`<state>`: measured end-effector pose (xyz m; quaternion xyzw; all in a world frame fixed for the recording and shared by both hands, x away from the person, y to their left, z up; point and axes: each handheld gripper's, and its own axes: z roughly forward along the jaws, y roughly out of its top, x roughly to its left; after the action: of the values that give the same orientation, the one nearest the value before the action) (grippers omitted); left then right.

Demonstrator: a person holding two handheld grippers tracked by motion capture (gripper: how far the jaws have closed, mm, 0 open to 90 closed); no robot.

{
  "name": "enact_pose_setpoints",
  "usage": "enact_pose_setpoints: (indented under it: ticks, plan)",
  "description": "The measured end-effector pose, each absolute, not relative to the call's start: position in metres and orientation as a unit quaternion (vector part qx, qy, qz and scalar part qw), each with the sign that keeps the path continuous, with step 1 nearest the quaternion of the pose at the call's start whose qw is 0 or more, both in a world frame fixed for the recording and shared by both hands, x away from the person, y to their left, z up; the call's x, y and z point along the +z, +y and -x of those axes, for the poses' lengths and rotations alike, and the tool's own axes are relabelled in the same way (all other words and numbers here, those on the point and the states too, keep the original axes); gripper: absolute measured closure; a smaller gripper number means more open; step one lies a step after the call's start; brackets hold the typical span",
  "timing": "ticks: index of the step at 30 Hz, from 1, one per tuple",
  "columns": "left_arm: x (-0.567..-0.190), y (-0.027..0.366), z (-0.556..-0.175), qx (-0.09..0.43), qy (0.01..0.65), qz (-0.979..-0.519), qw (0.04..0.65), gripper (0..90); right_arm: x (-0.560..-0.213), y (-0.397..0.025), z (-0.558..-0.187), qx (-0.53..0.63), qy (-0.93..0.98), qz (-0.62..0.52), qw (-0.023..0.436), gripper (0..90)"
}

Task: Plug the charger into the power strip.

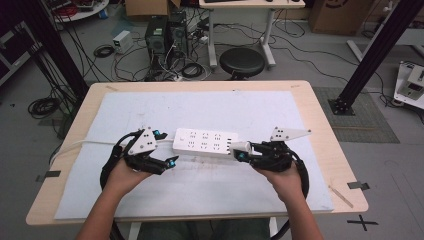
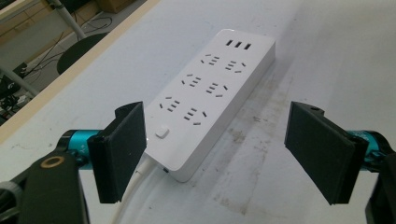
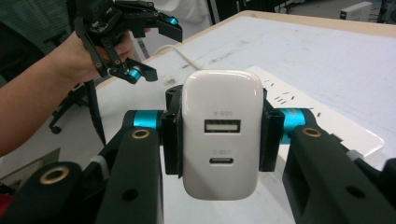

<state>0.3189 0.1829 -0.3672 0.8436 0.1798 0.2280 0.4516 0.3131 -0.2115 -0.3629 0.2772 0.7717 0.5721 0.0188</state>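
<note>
A white power strip [image 1: 205, 141] lies across the middle of the white mat, its cord running off to the left. My left gripper [image 1: 166, 148] stands open at the strip's left end; in the left gripper view the strip [image 2: 208, 91] lies between and beyond the wide-apart pads [image 2: 123, 154], its switch end nearest. My right gripper [image 1: 241, 151] is shut on a white USB charger [image 3: 221, 132] at the strip's right end. The charger's face with a USB-A and a USB-C port is turned toward the right gripper camera. The left gripper [image 3: 140, 46] also appears far off there.
The white mat [image 1: 195, 185] covers most of the wooden table [image 1: 320, 125]. A black stool [image 1: 242, 62], computer towers and cables sit on the floor beyond the far edge. Black frame posts stand at both sides.
</note>
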Motion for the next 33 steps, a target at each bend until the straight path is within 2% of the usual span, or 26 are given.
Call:
enact_pose_setpoints:
  ticks: [6, 11, 16, 19, 33]
  plan:
    - [-0.369, 0.189, -0.326, 0.218, 0.206, -0.839, 0.454, 20.5, -0.355, -0.204, -0.319, 0.551, 0.79, -0.267, 0.043, 63.2]
    - [-0.373, 0.193, -0.328, 0.211, 0.218, -0.84, 0.45, 20.5, -0.35, -0.19, -0.324, 0.53, 0.807, -0.247, 0.085, 63.2]
    - [-0.376, 0.196, -0.324, 0.207, 0.222, -0.842, 0.446, 20.5, -0.347, -0.17, -0.338, 0.47, 0.839, -0.24, 0.135, 63.2]
    - [-0.378, 0.199, -0.321, 0.212, 0.22, -0.839, 0.45, 20.5, -0.347, -0.158, -0.348, 0.423, 0.863, -0.233, 0.148, 63.2]
    - [-0.39, 0.205, -0.316, 0.209, 0.231, -0.838, 0.448, 20.5, -0.343, -0.127, -0.408, 0.288, 0.934, -0.186, 0.101, 63.2]
